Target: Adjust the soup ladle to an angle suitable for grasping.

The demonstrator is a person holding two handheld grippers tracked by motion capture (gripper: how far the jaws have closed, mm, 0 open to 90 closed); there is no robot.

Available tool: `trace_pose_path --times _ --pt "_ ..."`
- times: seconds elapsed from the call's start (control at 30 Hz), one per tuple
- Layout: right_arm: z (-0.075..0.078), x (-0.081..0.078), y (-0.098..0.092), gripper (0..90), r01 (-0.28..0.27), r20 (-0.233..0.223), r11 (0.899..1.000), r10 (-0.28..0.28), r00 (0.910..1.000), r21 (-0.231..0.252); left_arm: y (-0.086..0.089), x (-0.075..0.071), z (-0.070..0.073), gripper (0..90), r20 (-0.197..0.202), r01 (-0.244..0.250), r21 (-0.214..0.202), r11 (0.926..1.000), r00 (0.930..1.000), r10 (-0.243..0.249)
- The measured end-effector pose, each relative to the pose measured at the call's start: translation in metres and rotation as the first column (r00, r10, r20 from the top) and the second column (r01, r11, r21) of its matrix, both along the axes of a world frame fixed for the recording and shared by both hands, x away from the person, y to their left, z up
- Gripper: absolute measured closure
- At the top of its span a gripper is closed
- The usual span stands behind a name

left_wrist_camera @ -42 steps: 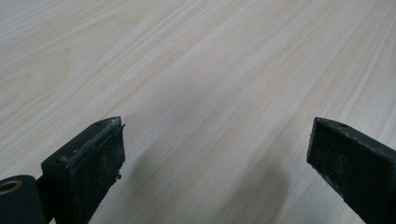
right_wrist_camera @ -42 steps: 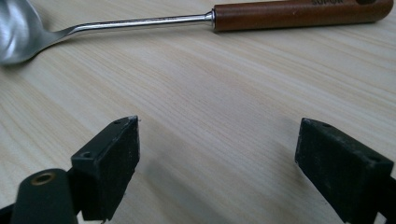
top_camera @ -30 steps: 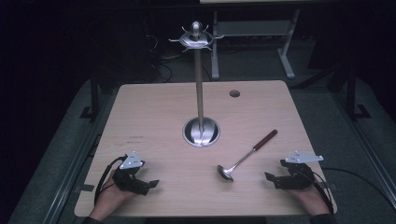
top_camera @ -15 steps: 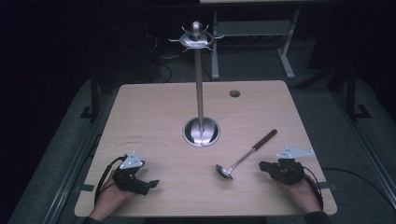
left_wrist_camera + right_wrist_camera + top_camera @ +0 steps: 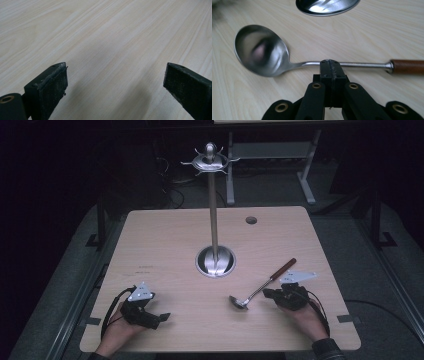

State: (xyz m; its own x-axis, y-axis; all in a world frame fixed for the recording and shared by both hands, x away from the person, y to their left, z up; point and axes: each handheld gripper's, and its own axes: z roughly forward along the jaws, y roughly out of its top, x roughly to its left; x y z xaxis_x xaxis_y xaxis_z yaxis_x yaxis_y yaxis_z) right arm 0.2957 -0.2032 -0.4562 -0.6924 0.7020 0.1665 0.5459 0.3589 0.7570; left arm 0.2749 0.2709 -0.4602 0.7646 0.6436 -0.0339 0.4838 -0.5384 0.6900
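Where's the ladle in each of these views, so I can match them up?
High view: the ladle lies right of centre, bowl toward the near edge, wooden grip pointing away.
Left gripper view: not in it.
Right gripper view: the ladle spans the middle, bowl at left.
Shared landmark: the stand's round steel base.

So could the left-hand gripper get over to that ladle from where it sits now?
Probably yes. Bare table lies between the left gripper and the ladle, and its jaws stand open. The right gripper is already at the ladle's shaft, jaws together, so the bowl end looks easier.
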Motion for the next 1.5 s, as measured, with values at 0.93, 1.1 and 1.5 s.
trace_pose_path --times 0.93,1.1,1.5 --pt "-0.011 0.017 0.036 90.0 -0.059 -0.018 0.997 0.058 0.9981 -0.045 0.0 0.0 0.0 4.8 -0.008 -0.004 -0.015 0.9999 1.0 0.004" --pt "-0.011 0.016 0.036 90.0 -0.061 -0.034 0.997 0.06 0.9976 -0.05 0.0 0.0 0.0 4.9 -0.009 -0.004 -0.015 0.9999 1.0 0.004" --pt "-0.009 0.008 0.032 90.0 -0.08 -0.045 0.995 0.077 0.996 -0.06 0.001 -0.001 -0.001 5.0 -0.017 -0.004 -0.017 0.9998 0.9998 0.004"
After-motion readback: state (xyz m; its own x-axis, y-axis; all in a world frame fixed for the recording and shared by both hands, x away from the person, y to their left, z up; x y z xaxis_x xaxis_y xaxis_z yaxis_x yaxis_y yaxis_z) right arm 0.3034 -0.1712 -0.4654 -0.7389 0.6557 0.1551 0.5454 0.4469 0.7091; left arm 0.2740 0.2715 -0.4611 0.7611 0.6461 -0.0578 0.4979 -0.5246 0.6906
